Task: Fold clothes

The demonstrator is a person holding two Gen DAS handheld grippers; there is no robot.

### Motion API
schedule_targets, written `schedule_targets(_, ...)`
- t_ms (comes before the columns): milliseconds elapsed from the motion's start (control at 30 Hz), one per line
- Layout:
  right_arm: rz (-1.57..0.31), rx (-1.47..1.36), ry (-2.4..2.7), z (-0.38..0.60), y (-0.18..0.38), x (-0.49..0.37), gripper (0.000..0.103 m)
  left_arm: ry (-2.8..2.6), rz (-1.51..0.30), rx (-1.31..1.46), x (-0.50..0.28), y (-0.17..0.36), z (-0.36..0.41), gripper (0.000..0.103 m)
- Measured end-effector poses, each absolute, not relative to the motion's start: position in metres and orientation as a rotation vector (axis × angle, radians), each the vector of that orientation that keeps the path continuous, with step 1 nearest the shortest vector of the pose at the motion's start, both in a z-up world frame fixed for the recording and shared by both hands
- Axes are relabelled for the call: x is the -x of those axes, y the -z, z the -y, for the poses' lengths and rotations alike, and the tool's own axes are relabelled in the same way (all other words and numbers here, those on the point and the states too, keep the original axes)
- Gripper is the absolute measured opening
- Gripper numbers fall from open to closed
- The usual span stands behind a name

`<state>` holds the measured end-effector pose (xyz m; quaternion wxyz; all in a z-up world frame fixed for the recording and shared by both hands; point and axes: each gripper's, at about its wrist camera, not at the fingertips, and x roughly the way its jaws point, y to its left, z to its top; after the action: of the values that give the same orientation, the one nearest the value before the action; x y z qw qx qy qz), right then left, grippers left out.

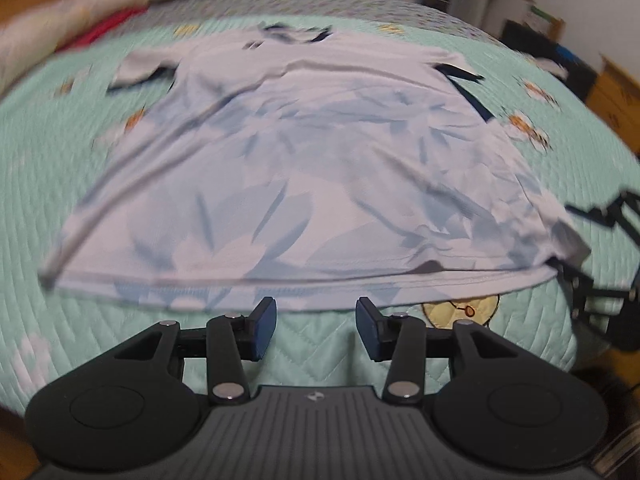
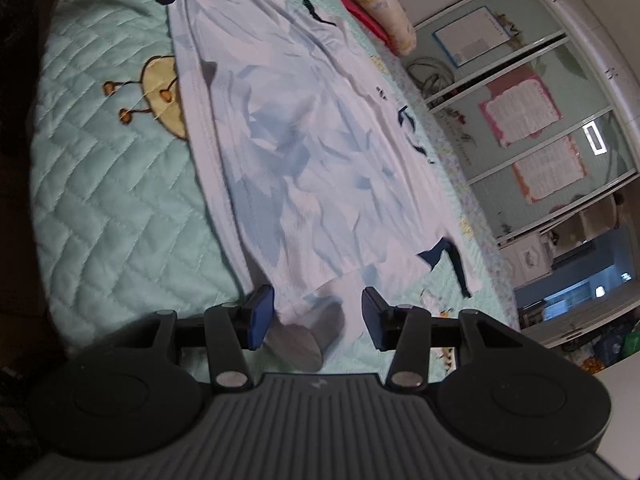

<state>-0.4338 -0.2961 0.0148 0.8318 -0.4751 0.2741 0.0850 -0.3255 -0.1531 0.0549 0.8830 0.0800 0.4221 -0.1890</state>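
Pale shirt [image 1: 304, 168] with blue blotches and dark trim, spread flat on the mint quilted bedspread [image 1: 100, 340], collar at the far side. Left gripper [image 1: 316, 322] just short of the shirt's near hem, jaws partly apart, nothing between them. Right gripper [image 2: 316, 318] at the shirt's corner, jaws partly apart around the cloth, pads not pressing it.

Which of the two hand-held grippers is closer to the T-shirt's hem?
Right. The right hand-held gripper straddles the T-shirt hem corner; the left hand-held gripper sits just short of the hem.
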Motion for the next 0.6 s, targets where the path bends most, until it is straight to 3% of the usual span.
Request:
schedule_targets(33, -0.583, 1.004, -0.181, 0.296, -0.014, 0.432, 0.043, 0.407, -0.854, -0.206, 0.328, -0.055, 0.159, 0.047)
schedule_targets(133, -0.595, 0.984, -0.184, 0.298, -0.014, 0.429, 0.011, 0.431, -0.793, -0.320, 0.332, -0.055, 0.179, 0.048)
schedule_targets(167, -0.599, 0.978, -0.180, 0.300, -0.014, 0.430, 0.008, 0.436, -0.775, -0.357, 0.333, -0.054, 0.186, 0.048)
schedule_targets(333, -0.576, 0.894, -0.161, 0.312, -0.023, 0.439, 0.002, 0.502, -0.718, -0.444, 0.338, -0.051, 0.215, 0.048)
schedule_targets(600, -0.543, 0.753, -0.075, 0.327, -0.038, 0.451, 0.001, 0.591, -0.675, -0.542, 0.346, -0.039, 0.252, 0.048)
